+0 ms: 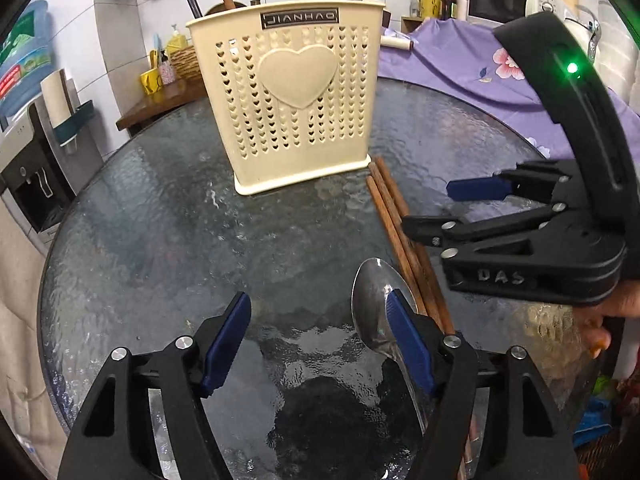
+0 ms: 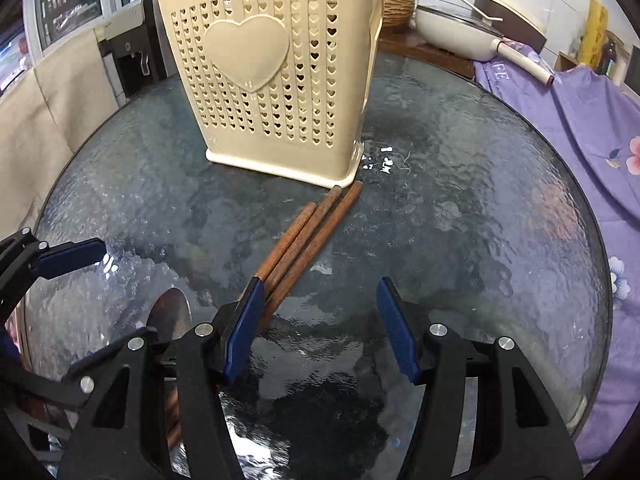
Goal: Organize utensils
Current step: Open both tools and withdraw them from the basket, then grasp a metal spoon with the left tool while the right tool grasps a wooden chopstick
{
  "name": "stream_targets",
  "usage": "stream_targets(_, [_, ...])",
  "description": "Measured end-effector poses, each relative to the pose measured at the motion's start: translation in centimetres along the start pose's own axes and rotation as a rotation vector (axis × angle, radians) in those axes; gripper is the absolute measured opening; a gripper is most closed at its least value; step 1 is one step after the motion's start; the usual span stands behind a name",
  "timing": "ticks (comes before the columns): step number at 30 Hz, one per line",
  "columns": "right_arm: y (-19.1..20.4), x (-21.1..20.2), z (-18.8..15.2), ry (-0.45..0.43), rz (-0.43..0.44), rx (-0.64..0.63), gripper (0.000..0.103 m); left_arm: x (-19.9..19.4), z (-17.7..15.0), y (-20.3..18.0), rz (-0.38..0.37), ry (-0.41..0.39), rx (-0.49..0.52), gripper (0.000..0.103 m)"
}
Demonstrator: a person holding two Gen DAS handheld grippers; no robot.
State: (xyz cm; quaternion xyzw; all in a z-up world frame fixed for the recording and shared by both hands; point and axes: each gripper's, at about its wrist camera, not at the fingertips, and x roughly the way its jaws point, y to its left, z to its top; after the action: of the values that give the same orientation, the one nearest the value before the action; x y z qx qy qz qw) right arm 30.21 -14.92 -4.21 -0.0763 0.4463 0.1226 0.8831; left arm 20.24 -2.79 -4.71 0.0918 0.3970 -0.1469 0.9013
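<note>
**Both grippers low over the table, nothing picked up yet**

I see the left gripper (image 1: 318,344) w/ jaws spread and nothing pinched. The metal spoon (image 1: 372,304) lies on the glass table (image 1: 160,240) just by its right finger: the blue pad (image 1: 408,344) overlaps the spoon bowl in the left wrist view, but I can't tell if it touches. The spoon handle runs back under that finger, out of sight. The left finger sits over bare glass.

The right gripper (image 2: 320,330) is spread too, holding nothing. Three brown wooden chopsticks (image 2: 304,232) lie side by side on the glass, running from under its left finger fwd toward the holder. The left pad (image 2: 244,328) covers their near part; contact unclear. Nothing but glass lies btwn the two pads or under the right finger.

The cream utensil holder (image 2: 272,80) stands upright ahead of both grippers, heart cut-outs and a big raised heart on its front. The far chopstick tips lie just beside its base corner, maybe touching.

From the left wrist cam, the right gripper (image 1: 464,208) is off to the right, over the chopsticks, w/ the person's hand (image 1: 612,320) gripping its body. From the right wrist cam, one left-gripper finger (image 2: 72,258) shows at the left edge, w/ the spoon (image 2: 170,312) below it.

A purple floral cloth (image 2: 580,120) lies beyond the table on the right.
</note>
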Motion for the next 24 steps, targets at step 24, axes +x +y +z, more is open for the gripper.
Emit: stream_targets(24, [-4.4, -0.2, -0.7, 0.029, 0.040, 0.020, 0.020, 1.1, 0.0, -2.5, -0.031, 0.044, -0.072, 0.064])
